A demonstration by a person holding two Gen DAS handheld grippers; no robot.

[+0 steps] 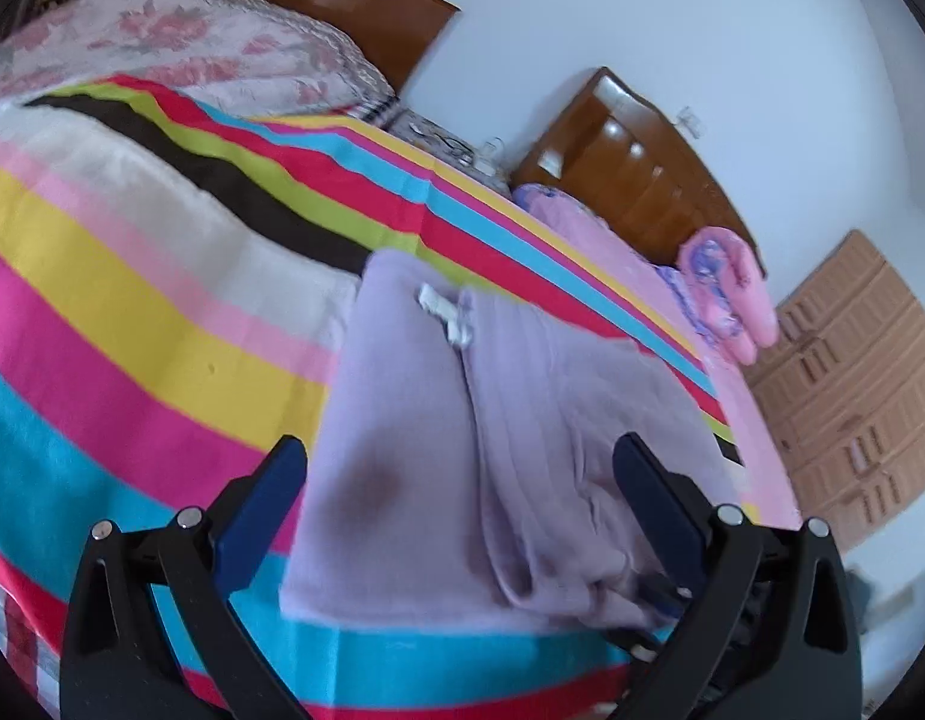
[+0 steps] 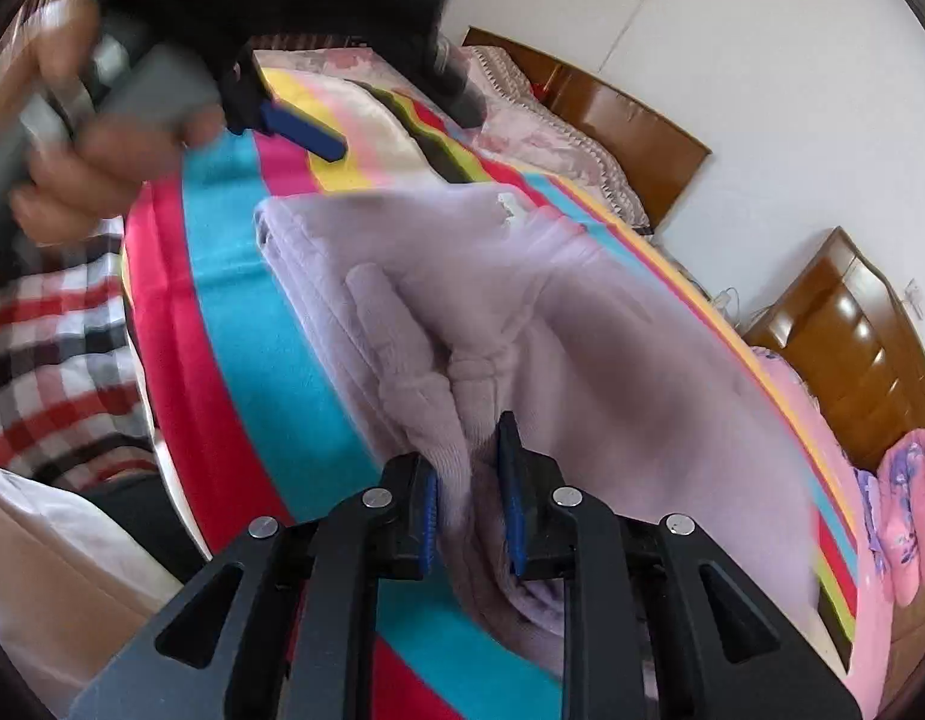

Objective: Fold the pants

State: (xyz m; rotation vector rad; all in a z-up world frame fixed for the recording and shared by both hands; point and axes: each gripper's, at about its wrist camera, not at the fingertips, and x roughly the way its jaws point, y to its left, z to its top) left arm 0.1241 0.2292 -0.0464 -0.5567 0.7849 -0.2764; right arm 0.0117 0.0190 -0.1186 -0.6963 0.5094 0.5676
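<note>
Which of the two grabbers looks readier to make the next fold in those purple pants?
Probably the right gripper: it is shut on a bunched edge of the lilac pants, ready to pull. The left gripper is open, holding nothing, above the striped blanket.

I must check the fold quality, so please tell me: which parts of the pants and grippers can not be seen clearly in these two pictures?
- Right wrist view: the lilac pants are motion-blurred; the edge clamped in the right gripper is hidden by its fingers.
- Right wrist view: the left gripper is blurred and partly covered by the hand.
- Left wrist view: the pants' near right corner is hidden behind the left gripper's finger.
</note>
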